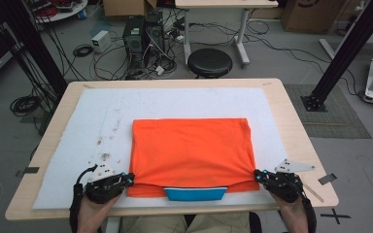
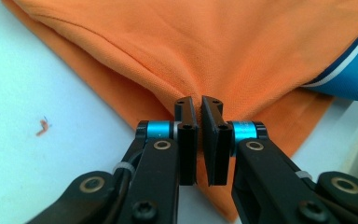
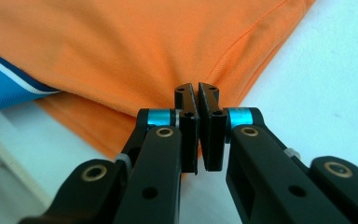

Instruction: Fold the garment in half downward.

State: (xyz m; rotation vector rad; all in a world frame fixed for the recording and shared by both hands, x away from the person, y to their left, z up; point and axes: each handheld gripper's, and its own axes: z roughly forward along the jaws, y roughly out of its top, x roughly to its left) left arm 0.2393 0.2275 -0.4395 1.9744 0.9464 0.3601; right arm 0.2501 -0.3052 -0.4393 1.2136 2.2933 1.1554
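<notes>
An orange shirt (image 1: pixel 192 150) lies folded on the white mat (image 1: pixel 175 99), with a blue collar (image 1: pixel 195 194) peeking out at its near edge. My left gripper (image 1: pixel 129 179) is shut on the shirt's near left corner, the cloth (image 2: pixel 223 60) pinched between the jaws of the left gripper (image 2: pixel 199 101). At the near right corner my right gripper (image 1: pixel 257 175) is shut on the fabric too. In the right gripper view the orange cloth (image 3: pixel 135 51) fans out from the closed jaws of the right gripper (image 3: pixel 196 89), and the blue collar (image 3: pixel 4 88) shows at the left.
The mat covers a wooden table (image 1: pixel 296 141). Small reddish specks (image 1: pixel 104 155) dot the mat left of the shirt. Beyond the far edge stand a black stool (image 1: pixel 210 62), computer cases (image 1: pixel 143 34) and loose cables on the floor.
</notes>
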